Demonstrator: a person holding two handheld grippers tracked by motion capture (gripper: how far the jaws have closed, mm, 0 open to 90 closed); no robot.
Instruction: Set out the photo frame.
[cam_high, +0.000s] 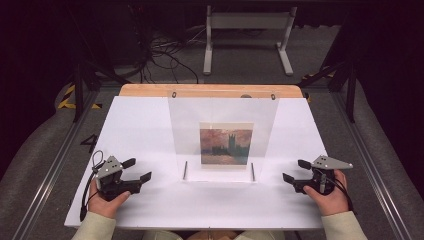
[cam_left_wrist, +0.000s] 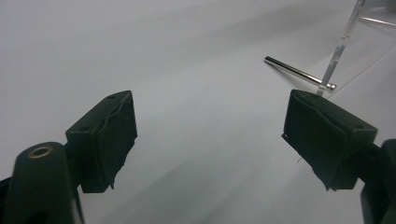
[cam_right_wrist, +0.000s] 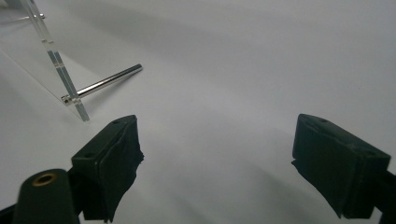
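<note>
One clear acrylic picture frame (cam_high: 223, 137) holding one painting print (cam_high: 226, 144) stands mid-table (cam_high: 140, 125) on two metal pins. The left gripper (cam_high: 139, 170) and right gripper (cam_high: 293, 171) flank it, jaws apart, empty. Nothing looks started; next likely means closing in on the frame.

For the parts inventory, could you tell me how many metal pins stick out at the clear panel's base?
2: the left pin at the clear panel's lower left corner, the right pin at its lower right.
</note>
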